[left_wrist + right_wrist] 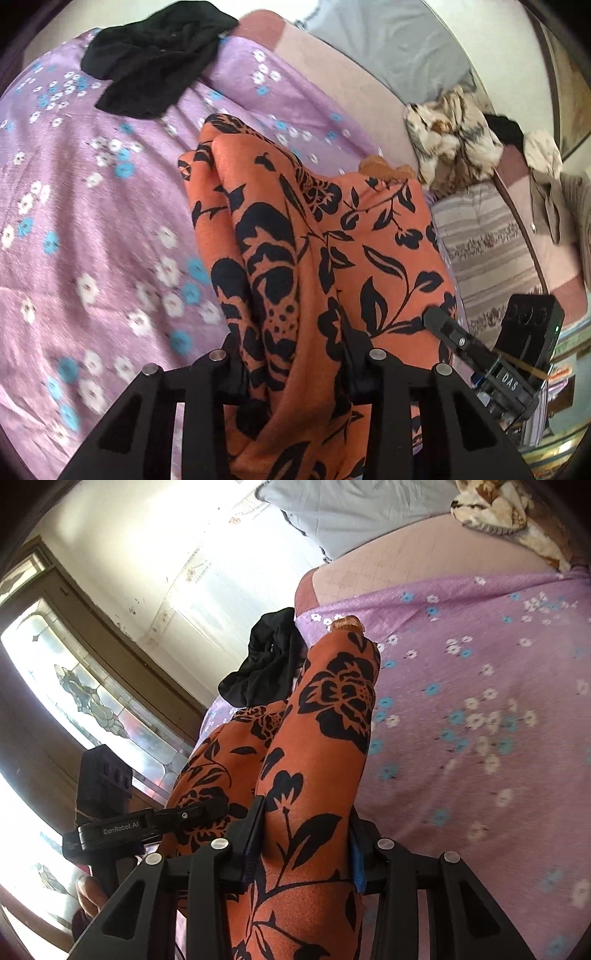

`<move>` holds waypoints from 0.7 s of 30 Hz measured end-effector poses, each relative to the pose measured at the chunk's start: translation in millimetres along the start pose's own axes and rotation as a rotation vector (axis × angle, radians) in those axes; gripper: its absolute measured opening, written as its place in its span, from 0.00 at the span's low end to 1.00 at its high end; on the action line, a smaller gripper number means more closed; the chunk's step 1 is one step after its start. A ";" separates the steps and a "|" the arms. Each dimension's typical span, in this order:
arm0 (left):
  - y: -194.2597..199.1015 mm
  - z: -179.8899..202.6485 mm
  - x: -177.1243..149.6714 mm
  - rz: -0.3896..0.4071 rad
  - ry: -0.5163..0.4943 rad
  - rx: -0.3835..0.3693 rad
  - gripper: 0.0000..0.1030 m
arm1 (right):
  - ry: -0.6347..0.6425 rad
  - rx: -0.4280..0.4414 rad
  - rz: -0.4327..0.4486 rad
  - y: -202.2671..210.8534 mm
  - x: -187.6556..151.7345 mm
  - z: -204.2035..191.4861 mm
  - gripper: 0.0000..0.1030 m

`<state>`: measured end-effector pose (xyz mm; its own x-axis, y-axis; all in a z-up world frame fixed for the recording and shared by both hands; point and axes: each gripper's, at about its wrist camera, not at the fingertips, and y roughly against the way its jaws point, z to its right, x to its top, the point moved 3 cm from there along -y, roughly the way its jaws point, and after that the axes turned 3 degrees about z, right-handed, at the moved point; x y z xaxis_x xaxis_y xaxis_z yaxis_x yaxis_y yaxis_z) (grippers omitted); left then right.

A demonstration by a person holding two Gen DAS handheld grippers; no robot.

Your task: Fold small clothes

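Observation:
An orange garment with a black flower print (295, 236) is held up over the bed between both grippers. My left gripper (295, 373) is shut on one bunched edge of it. My right gripper (306, 845) is shut on the other edge of the same garment (317, 746). The right gripper also shows at the right of the left wrist view (491, 354). The left gripper shows at the left of the right wrist view (147, 823). A crumpled black garment (155, 62) lies on the far part of the bed, and it also shows in the right wrist view (266, 661).
The bed has a purple sheet with white and blue flowers (74, 206). A grey pillow (399, 48) and a brown-and-cream patterned cloth (447, 136) lie at its far side. A striped cloth (487, 251) hangs at the right. A stained-glass window (74, 686) is at the left.

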<state>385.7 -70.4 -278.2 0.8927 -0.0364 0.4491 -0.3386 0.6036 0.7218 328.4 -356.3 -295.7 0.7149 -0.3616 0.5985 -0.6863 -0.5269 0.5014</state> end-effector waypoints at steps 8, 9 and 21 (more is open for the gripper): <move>-23.7 25.8 -40.7 -0.092 -0.059 0.035 0.37 | -0.054 -0.051 -0.021 28.5 -12.8 38.2 0.40; -30.2 26.1 -44.0 -0.108 -0.062 0.043 0.37 | -0.062 -0.059 -0.030 28.8 -16.1 42.9 0.40; -34.9 -6.1 -42.9 -0.196 0.006 0.057 0.52 | -0.201 -0.224 -0.182 21.8 -21.8 100.3 0.53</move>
<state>361.1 -85.0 -325.8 0.9450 -0.1436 0.2938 -0.1742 0.5393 0.8239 311.3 -437.0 -360.5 0.8253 -0.4327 0.3629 -0.5413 -0.4231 0.7266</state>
